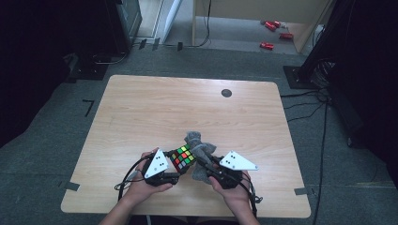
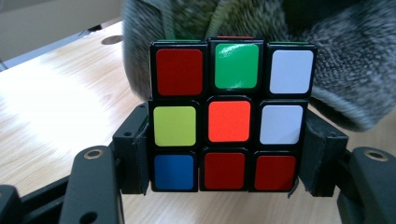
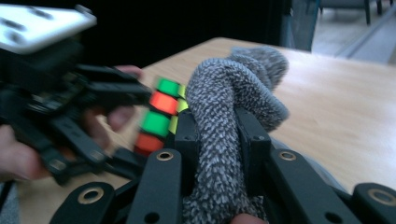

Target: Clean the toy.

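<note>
Both grippers are clamped: left gripper (image 2: 226,186) on the puzzle cube (image 2: 229,114), right gripper (image 3: 219,140) on the grey cloth (image 3: 233,107). Wiping the cube seems in hand; next, press cloth against a face above the counter (image 1: 141,108).

wooden table (image 1: 155,108), grey carpet (image 1: 234,56)

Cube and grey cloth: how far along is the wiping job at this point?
Done: both things are picked up. The left gripper is clamped on the puzzle cube, and the right gripper is shut on the bunched grey cloth. In hand: the cloth sits right against the cube's far side above the table. Left: probably rubbing the faces; no face can yet be judged wiped.
</note>
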Demonstrator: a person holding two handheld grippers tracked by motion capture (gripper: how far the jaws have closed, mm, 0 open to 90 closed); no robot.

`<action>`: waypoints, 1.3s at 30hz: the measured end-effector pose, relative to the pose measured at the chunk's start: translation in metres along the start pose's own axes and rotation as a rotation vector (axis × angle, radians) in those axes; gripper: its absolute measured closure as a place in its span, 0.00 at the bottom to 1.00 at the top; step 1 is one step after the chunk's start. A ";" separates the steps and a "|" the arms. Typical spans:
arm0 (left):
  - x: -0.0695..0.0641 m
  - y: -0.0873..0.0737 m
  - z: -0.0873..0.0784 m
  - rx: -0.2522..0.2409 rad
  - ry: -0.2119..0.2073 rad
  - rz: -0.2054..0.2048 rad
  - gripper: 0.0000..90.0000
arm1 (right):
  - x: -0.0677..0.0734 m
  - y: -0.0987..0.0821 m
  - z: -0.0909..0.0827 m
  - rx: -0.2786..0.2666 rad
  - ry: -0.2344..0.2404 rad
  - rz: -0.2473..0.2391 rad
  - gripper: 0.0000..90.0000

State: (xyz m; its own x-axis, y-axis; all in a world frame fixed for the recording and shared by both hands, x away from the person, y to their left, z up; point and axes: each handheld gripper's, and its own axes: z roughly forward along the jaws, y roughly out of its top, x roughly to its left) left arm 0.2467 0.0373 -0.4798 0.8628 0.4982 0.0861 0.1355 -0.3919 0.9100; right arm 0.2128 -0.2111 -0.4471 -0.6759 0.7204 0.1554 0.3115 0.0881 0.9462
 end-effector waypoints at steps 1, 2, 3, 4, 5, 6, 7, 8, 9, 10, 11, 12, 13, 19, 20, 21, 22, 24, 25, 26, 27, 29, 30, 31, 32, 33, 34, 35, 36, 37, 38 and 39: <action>-0.001 0.001 0.000 -0.005 -0.005 0.000 0.37 | 0.003 0.001 -0.001 -0.005 0.005 -0.007 0.83; -0.001 0.001 0.000 -0.008 -0.012 -0.002 0.37 | 0.007 0.003 -0.001 -0.013 0.014 -0.007 0.83; -0.001 0.001 0.000 -0.008 -0.012 -0.002 0.37 | 0.007 0.003 -0.001 -0.013 0.014 -0.007 0.83; -0.002 0.001 0.000 -0.005 -0.015 -0.003 0.37 | 0.009 0.005 -0.004 -0.039 0.042 0.015 0.83; -0.002 0.001 0.001 0.005 -0.014 0.003 0.37 | 0.009 0.006 -0.005 -0.056 0.065 0.026 0.83; -0.003 0.000 0.003 0.014 -0.018 0.011 0.37 | 0.010 0.006 -0.006 -0.064 0.079 0.035 0.83; -0.003 0.000 0.003 0.014 -0.018 0.011 0.37 | 0.011 0.008 -0.006 -0.077 0.093 0.027 0.83; -0.006 0.000 0.004 0.017 -0.022 0.023 0.37 | 0.013 0.008 -0.007 -0.081 0.106 0.020 0.83; -0.006 0.000 0.004 0.017 -0.022 0.023 0.37 | 0.014 0.009 -0.006 -0.079 0.121 0.015 0.83; -0.008 0.001 0.004 0.006 -0.028 0.030 0.37 | 0.016 0.009 -0.005 -0.074 0.122 0.007 0.83; -0.009 0.001 0.003 0.000 -0.030 0.034 0.37 | 0.017 0.008 -0.004 -0.066 0.114 0.002 0.83; -0.010 0.002 0.002 -0.007 -0.033 0.041 0.37 | 0.017 0.006 -0.003 -0.058 0.107 0.004 0.83; -0.010 0.002 0.001 -0.012 -0.033 0.048 0.37 | 0.015 0.005 -0.001 -0.057 0.105 0.010 0.83; -0.005 0.004 -0.005 -0.041 -0.026 0.036 0.38 | -0.009 -0.006 0.003 0.007 0.022 0.056 0.83; -0.005 0.004 -0.006 -0.044 -0.027 0.032 0.38 | -0.014 -0.008 0.003 0.025 0.002 0.071 0.84; -0.004 0.004 -0.006 -0.053 -0.029 0.027 0.38 | -0.018 -0.010 0.003 0.039 -0.019 0.087 0.84; -0.004 0.005 -0.007 -0.059 -0.032 0.018 0.38 | -0.022 -0.011 0.003 0.056 -0.037 0.097 0.84; -0.004 0.005 -0.006 -0.045 -0.024 0.025 0.38 | -0.024 -0.011 0.002 0.054 -0.045 0.115 0.83; -0.004 0.004 -0.004 -0.027 -0.019 0.037 0.38 | -0.023 -0.009 0.000 0.037 -0.033 0.118 0.83; -0.005 0.003 -0.002 -0.007 -0.015 0.047 0.38 | -0.020 -0.006 -0.002 0.017 -0.016 0.115 0.83; -0.007 0.001 0.000 0.007 -0.012 0.055 0.38 | -0.016 -0.003 -0.004 -0.004 0.002 0.103 0.83; -0.010 0.001 0.003 0.017 -0.018 0.061 0.38 | -0.005 0.004 -0.007 -0.045 0.055 0.075 0.82; -0.012 0.002 0.003 0.015 -0.023 0.065 0.38 | 0.001 0.007 -0.007 -0.062 0.088 0.057 0.82; -0.013 0.003 0.003 0.010 -0.026 0.066 0.38 | 0.007 0.009 -0.007 -0.065 0.110 0.037 0.82; -0.014 0.004 0.003 0.004 -0.026 0.068 0.38 | 0.011 0.009 -0.005 -0.060 0.121 0.015 0.82; -0.014 0.005 0.001 -0.001 -0.025 0.069 0.38 | 0.014 0.009 -0.004 -0.052 0.121 0.007 0.82; -0.014 0.005 0.000 -0.009 -0.024 0.066 0.38 | 0.014 0.008 -0.003 -0.050 0.118 0.010 0.82; -0.013 0.005 -0.002 -0.015 -0.023 0.065 0.38 | 0.012 0.005 -0.001 -0.050 0.113 0.023 0.82; -0.011 0.006 -0.003 -0.020 -0.021 0.061 0.38 | 0.008 0.003 0.000 -0.046 0.103 0.040 0.82; -0.010 0.006 -0.004 -0.027 -0.018 0.051 0.38 | 0.003 0.000 0.000 -0.040 0.081 0.050 0.82; -0.008 0.006 -0.005 -0.029 -0.015 0.045 0.38 | -0.002 -0.003 0.001 -0.021 0.051 0.054 0.82; -0.007 0.006 -0.005 -0.031 -0.014 0.038 0.38 | -0.006 -0.005 0.002 -0.002 0.025 0.057 0.82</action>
State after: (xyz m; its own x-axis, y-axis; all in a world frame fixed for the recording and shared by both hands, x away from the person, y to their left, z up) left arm 0.2389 0.0357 -0.4729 0.8735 0.4729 0.1154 0.0878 -0.3863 0.9182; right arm 0.2168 -0.2149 -0.4538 -0.6739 0.7065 0.2161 0.3482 0.0458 0.9363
